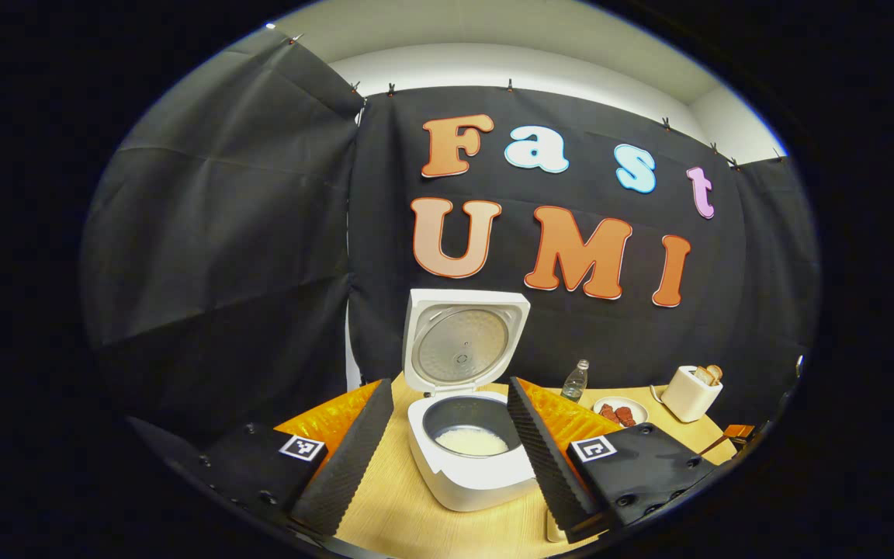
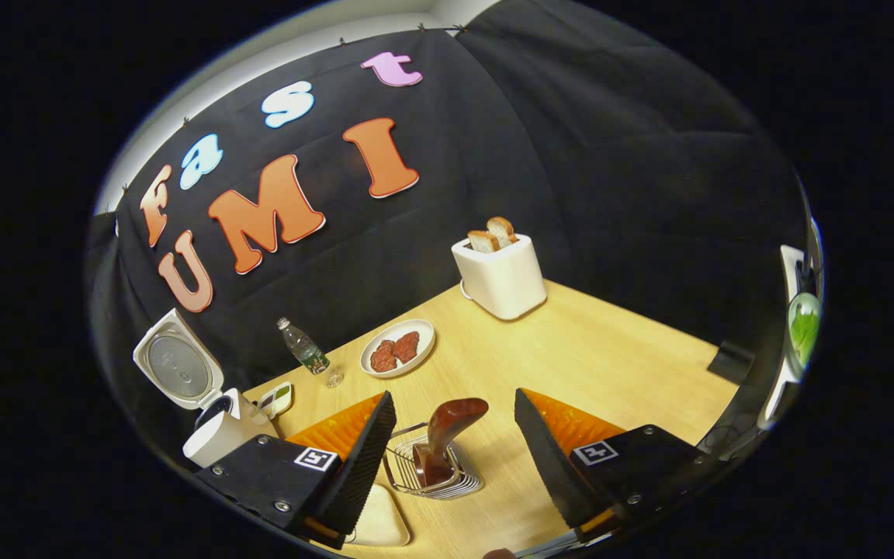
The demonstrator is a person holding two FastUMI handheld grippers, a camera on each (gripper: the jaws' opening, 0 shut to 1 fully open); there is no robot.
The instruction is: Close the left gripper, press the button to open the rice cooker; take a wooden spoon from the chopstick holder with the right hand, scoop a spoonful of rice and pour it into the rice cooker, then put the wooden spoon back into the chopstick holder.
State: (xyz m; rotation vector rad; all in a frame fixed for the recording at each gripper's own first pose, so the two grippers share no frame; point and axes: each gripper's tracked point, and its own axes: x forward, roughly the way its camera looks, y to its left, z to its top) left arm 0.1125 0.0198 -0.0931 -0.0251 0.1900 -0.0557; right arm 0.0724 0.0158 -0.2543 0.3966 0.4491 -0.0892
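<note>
currently: my left tool [image 1: 443, 446] wide apart, rice cooker [image 1: 472, 466] between its fingers, lid up, rice in the pot. my right tool [image 2: 451, 442] wide too, wooden spoon [image 2: 447, 439] standing in the chopstick holder [image 2: 431, 473] on the counter [image 2: 610, 365].

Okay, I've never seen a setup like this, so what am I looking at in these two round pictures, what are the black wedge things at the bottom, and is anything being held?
Each picture comes from a camera riding on a hand-held two-finger gripper. The black wedges are its fingers. In the left gripper view, the left gripper stands open in front of a white rice cooker with its lid up and rice in the pot. In the right gripper view, the right gripper is open around a wooden spoon standing in a wire chopstick holder, not pressing on it. On the wooden table also stand a toaster with bread, a plate of meat and a water bottle. Nothing is held.
</note>
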